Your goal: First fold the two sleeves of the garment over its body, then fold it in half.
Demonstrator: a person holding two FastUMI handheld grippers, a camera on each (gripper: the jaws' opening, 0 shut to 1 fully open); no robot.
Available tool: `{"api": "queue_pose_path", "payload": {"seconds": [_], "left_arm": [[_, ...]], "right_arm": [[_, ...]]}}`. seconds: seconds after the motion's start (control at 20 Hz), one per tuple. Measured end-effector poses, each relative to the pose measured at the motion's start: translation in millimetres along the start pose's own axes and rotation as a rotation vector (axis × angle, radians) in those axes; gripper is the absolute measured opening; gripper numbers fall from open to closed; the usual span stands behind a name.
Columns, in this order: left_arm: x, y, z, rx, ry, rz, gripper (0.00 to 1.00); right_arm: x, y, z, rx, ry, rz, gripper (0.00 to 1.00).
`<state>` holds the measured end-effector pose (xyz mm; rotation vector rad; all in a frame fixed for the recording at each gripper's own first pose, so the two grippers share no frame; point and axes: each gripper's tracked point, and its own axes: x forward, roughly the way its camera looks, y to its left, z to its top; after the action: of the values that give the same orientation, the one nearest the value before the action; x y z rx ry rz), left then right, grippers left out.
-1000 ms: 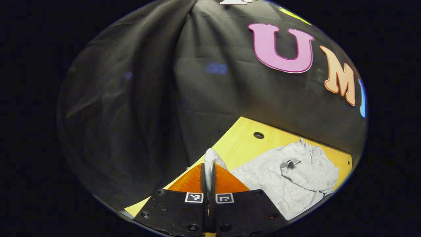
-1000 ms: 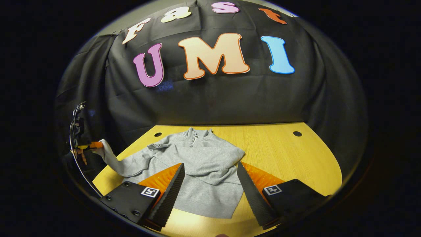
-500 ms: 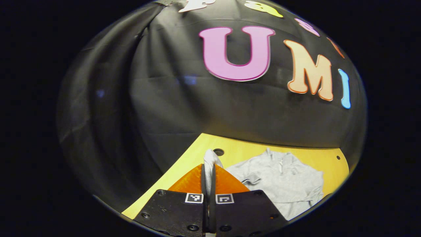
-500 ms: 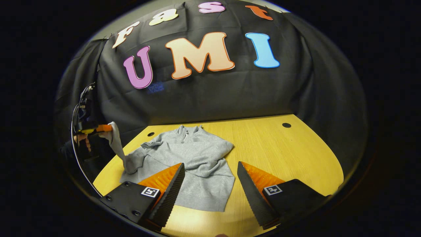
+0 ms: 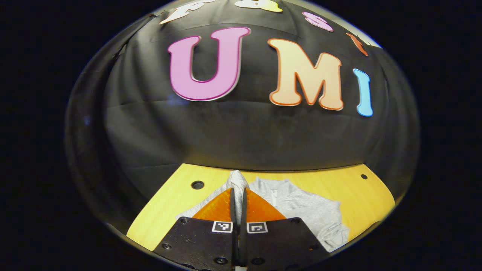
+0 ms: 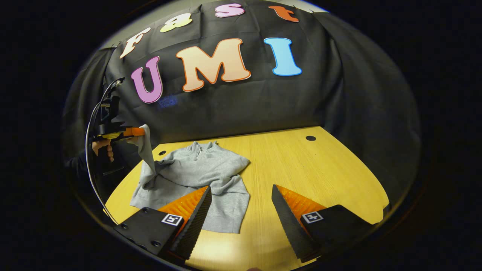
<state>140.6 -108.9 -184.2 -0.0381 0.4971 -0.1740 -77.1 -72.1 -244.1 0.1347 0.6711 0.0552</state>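
Left tool (image 5: 238,195) pinches sleeve (image 6: 145,145); right tool (image 6: 241,210) agape.

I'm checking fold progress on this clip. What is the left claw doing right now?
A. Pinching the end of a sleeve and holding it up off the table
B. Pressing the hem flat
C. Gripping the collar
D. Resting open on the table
A: in the right gripper view the left claw is shut on the sleeve end, which hangs from it down to the grey garment on the table.
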Motion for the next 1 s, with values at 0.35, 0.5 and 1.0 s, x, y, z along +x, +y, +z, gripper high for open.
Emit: {"api": "queue_pose_path", "payload": {"seconds": [0.35,0.5,1.0], "left_arm": [[13,-99,-15,0.043,0.046,-0.142,0.0],[13,-133,-26,0.06,0.073,-0.185,0.0],[26,-204,-88,0.181,0.172,-0.241,0.02]], "right_arm": [[-26,-38,-7,0.018,0.005,-0.059,0.96],[-32,-49,-10,0.025,0.01,-0.072,0.96],[-32,-61,-21,0.001,0.033,-0.037,0.96]]}}
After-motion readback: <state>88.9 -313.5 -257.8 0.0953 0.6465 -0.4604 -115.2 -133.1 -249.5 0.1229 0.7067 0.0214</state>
